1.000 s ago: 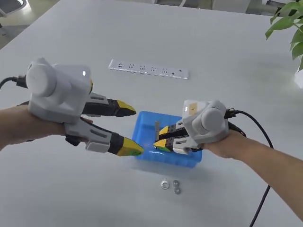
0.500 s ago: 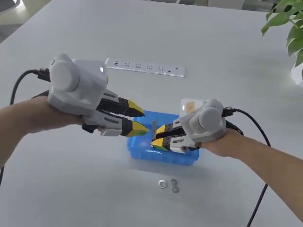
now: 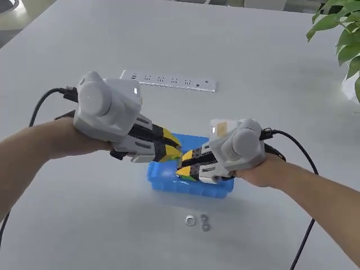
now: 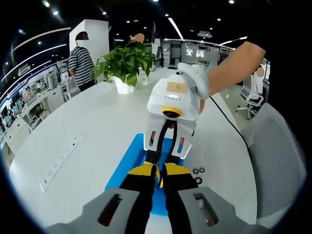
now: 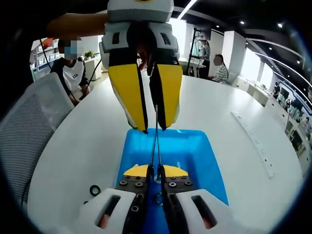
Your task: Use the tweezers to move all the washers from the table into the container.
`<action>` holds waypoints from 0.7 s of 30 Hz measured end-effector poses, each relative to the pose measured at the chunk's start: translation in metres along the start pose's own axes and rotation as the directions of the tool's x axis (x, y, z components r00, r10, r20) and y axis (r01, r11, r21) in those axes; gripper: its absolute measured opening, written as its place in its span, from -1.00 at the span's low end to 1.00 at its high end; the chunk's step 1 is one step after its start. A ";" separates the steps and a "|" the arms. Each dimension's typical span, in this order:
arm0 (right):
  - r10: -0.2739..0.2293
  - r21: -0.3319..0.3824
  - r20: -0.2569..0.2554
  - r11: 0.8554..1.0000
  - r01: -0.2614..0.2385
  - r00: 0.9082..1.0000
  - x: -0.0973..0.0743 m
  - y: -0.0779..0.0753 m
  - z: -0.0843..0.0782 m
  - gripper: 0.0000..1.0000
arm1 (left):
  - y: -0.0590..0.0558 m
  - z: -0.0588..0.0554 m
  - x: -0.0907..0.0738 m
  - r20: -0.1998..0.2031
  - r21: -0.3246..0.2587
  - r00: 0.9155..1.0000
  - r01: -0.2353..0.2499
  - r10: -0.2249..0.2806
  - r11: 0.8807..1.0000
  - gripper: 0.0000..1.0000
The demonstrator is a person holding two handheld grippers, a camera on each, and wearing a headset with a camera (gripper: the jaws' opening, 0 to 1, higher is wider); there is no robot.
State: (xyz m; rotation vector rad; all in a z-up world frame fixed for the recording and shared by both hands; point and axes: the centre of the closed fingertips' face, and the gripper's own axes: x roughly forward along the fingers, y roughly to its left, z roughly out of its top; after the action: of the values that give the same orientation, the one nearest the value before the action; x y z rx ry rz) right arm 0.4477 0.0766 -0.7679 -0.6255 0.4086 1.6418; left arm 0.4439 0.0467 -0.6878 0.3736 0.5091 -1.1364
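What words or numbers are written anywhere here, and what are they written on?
No text here reads clearly.
On the tan label of the right gripper: print too small and blurred to read.
Just below that label: a short line of dark print, also blurred.
On the power strip: no legible markings.

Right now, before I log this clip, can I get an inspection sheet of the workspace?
Surface: white table.
Job's things: blue container; three washers on the table beside it; tweezers over the container.
Clutter: power strip; plant.
Grippers: right gripper shut on tweezers; left gripper jaws nearly together at the tweezers' tip, grip unclear.
Cables: black cables trail from both grippers.
Surroundings: office, people, mesh chair.
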 end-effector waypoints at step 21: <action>-0.015 -0.012 -0.016 1.000 0.015 1.000 -0.008 0.000 0.000 -0.76 | -0.001 0.003 0.004 -0.009 0.023 1.000 0.014 -0.014 1.000 -0.90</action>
State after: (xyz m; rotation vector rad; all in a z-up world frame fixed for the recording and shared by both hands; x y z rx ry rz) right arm 0.4485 0.0702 -0.7636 -0.6501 0.4055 1.6272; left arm 0.4453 0.0419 -0.6882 0.3955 0.5076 -1.1554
